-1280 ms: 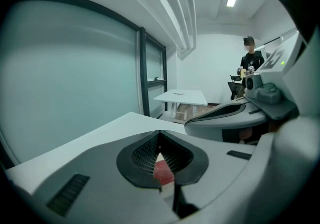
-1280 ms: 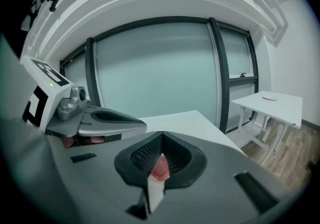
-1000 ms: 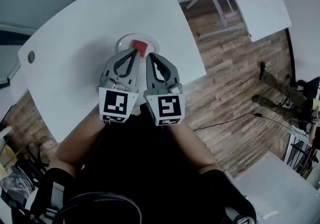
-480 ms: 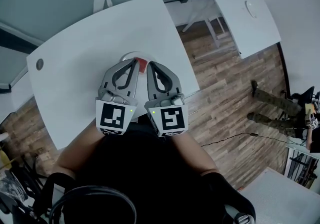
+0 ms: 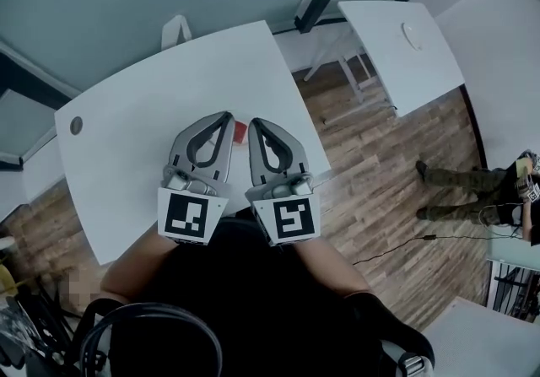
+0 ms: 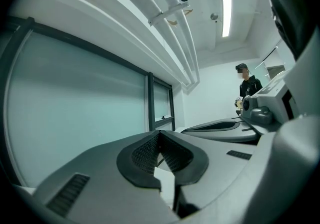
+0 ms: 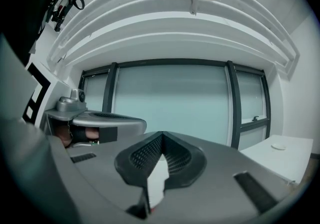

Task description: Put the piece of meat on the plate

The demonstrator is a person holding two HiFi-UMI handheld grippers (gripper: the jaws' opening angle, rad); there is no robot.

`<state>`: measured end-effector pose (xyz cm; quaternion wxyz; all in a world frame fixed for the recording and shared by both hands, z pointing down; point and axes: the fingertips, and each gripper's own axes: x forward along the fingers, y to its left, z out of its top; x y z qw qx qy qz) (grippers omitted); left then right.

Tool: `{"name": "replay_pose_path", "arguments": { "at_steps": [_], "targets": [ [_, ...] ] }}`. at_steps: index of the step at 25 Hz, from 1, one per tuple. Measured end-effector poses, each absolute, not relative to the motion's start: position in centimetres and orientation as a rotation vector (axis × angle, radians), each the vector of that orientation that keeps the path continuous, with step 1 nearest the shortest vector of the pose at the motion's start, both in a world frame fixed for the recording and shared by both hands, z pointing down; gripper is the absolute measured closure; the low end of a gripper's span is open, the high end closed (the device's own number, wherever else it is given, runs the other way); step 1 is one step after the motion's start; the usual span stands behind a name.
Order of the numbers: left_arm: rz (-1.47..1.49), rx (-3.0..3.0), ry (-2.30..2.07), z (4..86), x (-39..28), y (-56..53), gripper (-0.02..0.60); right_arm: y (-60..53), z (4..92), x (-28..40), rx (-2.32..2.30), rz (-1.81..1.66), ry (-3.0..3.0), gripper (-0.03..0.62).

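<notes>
The head view has both grippers held side by side above the white table (image 5: 126, 114), pointing away from me. My left gripper (image 5: 226, 116) is shut with nothing in it, and so is my right gripper (image 5: 255, 123). Between their tips shows a small part of the red piece of meat (image 5: 240, 131). The grippers hide the plate under it. In the left gripper view the jaws (image 6: 159, 133) meet against a glass wall, with the right gripper (image 6: 225, 128) beside them. The right gripper view shows its jaws (image 7: 161, 134) closed too, with the left gripper (image 7: 95, 120) alongside.
A second white table (image 5: 405, 46) stands at the upper right across a wooden floor (image 5: 380, 164). A person's legs (image 5: 456, 181) are at the right edge. A person in dark clothes (image 6: 248, 85) stands far off in the left gripper view.
Both grippers have risen together, still shut. The plate and meat, plainly seen before, are now mostly covered by the gripper tips. The table looks farther below.
</notes>
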<state>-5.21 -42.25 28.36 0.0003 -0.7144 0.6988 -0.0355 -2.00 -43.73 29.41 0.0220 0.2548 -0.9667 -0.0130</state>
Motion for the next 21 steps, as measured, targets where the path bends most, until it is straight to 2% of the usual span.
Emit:
{"name": "replay_pose_path", "arguments": {
  "at_steps": [21],
  "targets": [
    [-0.102, -2.266, 2.191, 28.2, -5.1, -42.5, 0.578, -44.0, 28.3, -1.6, 0.829, -0.064, -3.000, 0.592]
  ]
}}
